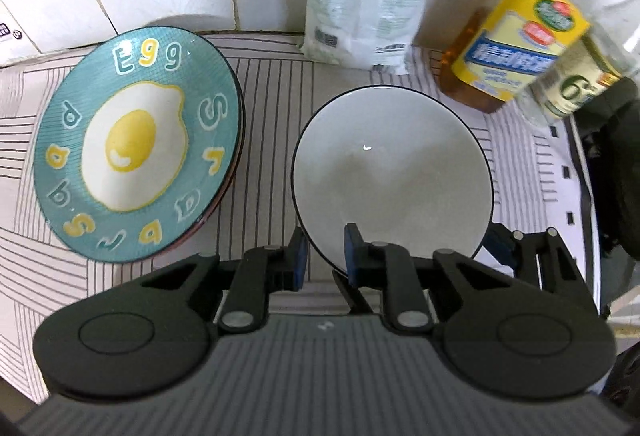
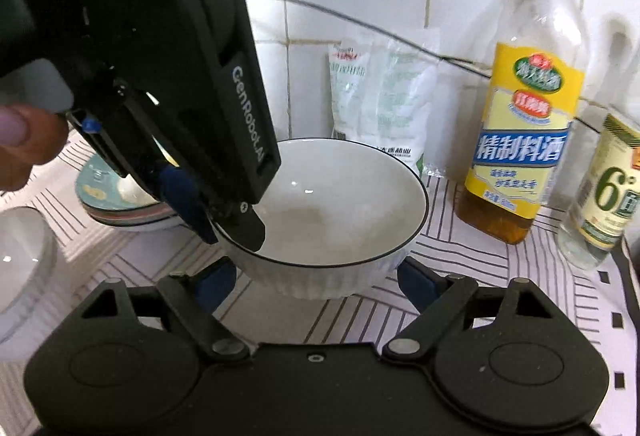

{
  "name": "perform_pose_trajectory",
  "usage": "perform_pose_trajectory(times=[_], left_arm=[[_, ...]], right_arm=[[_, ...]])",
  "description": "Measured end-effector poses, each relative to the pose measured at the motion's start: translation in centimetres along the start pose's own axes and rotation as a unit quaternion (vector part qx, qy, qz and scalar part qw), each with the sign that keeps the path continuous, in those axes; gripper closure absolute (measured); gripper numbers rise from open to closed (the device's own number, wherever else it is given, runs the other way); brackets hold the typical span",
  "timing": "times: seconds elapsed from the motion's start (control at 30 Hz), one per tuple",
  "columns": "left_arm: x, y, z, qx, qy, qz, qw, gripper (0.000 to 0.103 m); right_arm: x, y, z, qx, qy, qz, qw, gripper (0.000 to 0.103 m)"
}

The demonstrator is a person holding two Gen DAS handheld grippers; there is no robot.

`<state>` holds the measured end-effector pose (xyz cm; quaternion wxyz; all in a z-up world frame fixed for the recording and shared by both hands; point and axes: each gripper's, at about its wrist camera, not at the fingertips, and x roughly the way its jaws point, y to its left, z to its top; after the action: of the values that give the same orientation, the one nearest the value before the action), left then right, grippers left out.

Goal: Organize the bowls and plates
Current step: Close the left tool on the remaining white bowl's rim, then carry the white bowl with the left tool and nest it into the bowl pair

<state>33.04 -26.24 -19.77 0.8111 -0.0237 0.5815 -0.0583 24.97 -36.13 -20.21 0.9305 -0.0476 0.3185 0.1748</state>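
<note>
Gripping the bowl [image 2: 332,212] by its rim, plates already stacked.

The left gripper [image 1: 324,256] has its fingers pinched on the bowl's near rim; the right gripper [image 2: 316,276] stands wide, straddling the bowl's base without clear contact. Left of the bowl sits the plate stack [image 1: 140,140], seemingly done; a 2nd bowl [image 2: 20,260] farther left suggests nesting remains.

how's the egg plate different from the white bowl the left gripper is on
The egg plate is shallow and teal, printed with a fried egg and letters; the white bowl is deep and plain with a thin dark rim. The plate tops a stack of dishes and is untouched; the bowl has the left gripper shut on its rim, with the right gripper open around its sides. Both are round.
</note>
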Motion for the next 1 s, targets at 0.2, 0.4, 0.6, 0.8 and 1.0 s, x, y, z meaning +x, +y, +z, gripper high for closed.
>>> perform_pose_trajectory(times=[0.2, 0.4, 0.6, 0.8, 1.0], left_arm=[[-3.5, -0.8, -1.8, 0.015, -0.009, 0.009, 0.9998, 0.085], [-7.0, -1.0, -3.7, 0.001, -0.023, 0.01, 0.9997, 0.085], [-9.3, -0.8, -5.5, -0.001, -0.038, 0.008, 0.9992, 0.085], [-11.2, -0.1, -7.6, -0.008, -0.049, 0.018, 0.9986, 0.085], [-12.9, 1.9, -9.6, -0.027, -0.054, 0.031, 0.9977, 0.085]], right_arm=[[-3.6, 0.1, 0.6, 0.01, -0.012, 0.011, 1.0, 0.012], [-7.8, 1.1, 0.8, 0.003, -0.038, 0.015, 0.999, 0.012], [-10.1, 1.6, 1.4, -0.029, -0.052, 0.02, 0.998, 0.012], [-12.5, 2.8, 1.4, -0.047, -0.058, 0.031, 0.997, 0.012], [-13.4, 4.3, 1.6, -0.058, -0.065, 0.054, 0.995, 0.012]])
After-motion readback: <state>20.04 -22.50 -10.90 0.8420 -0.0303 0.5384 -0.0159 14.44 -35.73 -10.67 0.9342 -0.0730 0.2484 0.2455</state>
